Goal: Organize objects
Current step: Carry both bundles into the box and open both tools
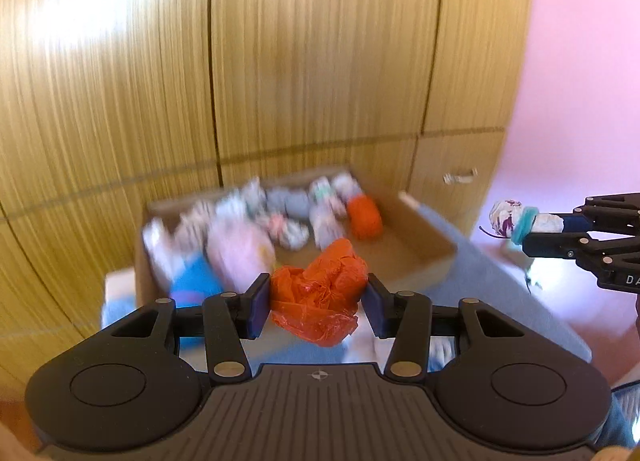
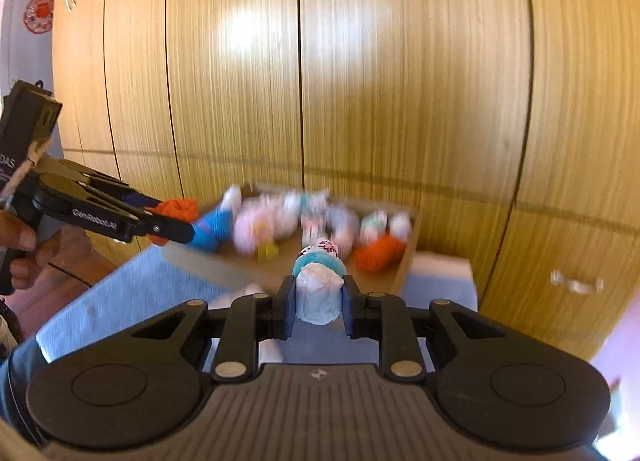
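Crumpled orange plastic bag (image 1: 318, 293) held aloft, white roll (image 2: 320, 293) with teal band likewise, blurred bundles (image 1: 256, 229), perhaps socks, in cardboard box (image 1: 424, 241)

Bundles (image 1: 288, 217) lie in the box (image 1: 424, 245) — box on the bed (image 1: 500, 301), cabinets (image 1: 320, 61) behind

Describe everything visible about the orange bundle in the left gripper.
The orange bundle looks like thin, crinkled plastic or a bag, crumpled into a loose lump with glossy folds and a flap hanging below. The left gripper is shut on it, a pad pressing on each side, holding it in the air in front of the cardboard box. Nothing else touches it.
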Tool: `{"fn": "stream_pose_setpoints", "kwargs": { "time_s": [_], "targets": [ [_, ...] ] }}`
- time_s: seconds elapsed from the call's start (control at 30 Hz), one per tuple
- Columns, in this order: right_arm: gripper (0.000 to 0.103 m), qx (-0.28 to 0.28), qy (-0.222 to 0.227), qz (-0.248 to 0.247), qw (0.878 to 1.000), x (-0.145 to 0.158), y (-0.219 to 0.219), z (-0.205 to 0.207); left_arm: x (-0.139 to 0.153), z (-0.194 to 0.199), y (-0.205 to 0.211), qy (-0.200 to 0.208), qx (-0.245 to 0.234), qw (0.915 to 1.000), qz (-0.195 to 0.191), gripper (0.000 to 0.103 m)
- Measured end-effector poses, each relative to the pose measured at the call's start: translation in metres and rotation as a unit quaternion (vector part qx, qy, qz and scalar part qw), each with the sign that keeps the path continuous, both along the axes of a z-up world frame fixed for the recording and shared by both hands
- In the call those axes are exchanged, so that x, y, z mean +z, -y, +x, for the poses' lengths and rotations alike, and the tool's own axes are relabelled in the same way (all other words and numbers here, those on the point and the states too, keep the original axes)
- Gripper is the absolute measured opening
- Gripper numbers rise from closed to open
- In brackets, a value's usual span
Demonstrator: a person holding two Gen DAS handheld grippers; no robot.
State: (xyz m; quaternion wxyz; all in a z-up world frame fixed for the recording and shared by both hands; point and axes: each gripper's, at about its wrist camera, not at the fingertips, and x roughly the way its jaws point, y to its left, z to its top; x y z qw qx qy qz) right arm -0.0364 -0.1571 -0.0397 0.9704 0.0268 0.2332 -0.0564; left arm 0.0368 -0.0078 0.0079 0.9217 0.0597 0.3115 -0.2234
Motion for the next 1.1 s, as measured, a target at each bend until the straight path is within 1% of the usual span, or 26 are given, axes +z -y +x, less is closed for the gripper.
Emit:
{"fn": "stream_pose_setpoints", "kwargs": {
  "time_s": [0.13, 0.2, 0.27, 0.4, 0.57, 0.7, 0.83, 0.93, 1.1],
  "targets": [
    [0.021, 0.013, 0.013, -0.015, 1.000, 0.022, 0.012, 0.022, 0.019, 0.024, 0.010, 0.002, 0.005, 1.0000, -0.008, 0.054],
    [0.021, 0.021, 0.014, -0.017, 1.000, 0.029, 0.017, 0.035, 0.022, 0.037, 0.016, 0.001, 0.006, 0.9999, -0.009, 0.054],
    [0.021, 0.027, 0.013, -0.017, 0.999, 0.031, 0.023, 0.049, 0.021, 0.052, 0.020, -0.012, 0.010, 0.9997, -0.019, 0.054],
    [0.021, 0.041, 0.000, -0.006, 0.999, 0.025, 0.032, 0.077, 0.003, 0.077, 0.031, -0.039, 0.012, 0.9989, -0.025, 0.054],
    [0.021, 0.052, -0.020, 0.005, 0.998, 0.007, 0.037, 0.104, -0.037, 0.102, 0.044, -0.072, 0.009, 0.9971, -0.022, 0.054],
    [0.021, 0.058, -0.041, 0.013, 0.997, -0.011, 0.040, 0.122, -0.069, 0.122, 0.050, -0.084, 0.016, 0.9963, 0.014, 0.054],
    [0.021, 0.067, -0.060, 0.016, 0.996, -0.026, 0.042, 0.142, -0.091, 0.129, 0.048, -0.067, 0.023, 0.9945, 0.078, 0.054],
    [0.021, 0.075, -0.075, 0.020, 0.994, -0.037, 0.039, 0.160, -0.099, 0.132, 0.045, -0.053, 0.023, 0.9921, 0.111, 0.054],
    [0.021, 0.086, -0.106, 0.022, 0.990, -0.052, 0.034, 0.185, -0.107, 0.136, 0.047, -0.040, 0.005, 0.9899, 0.136, 0.055]
  ]
}}
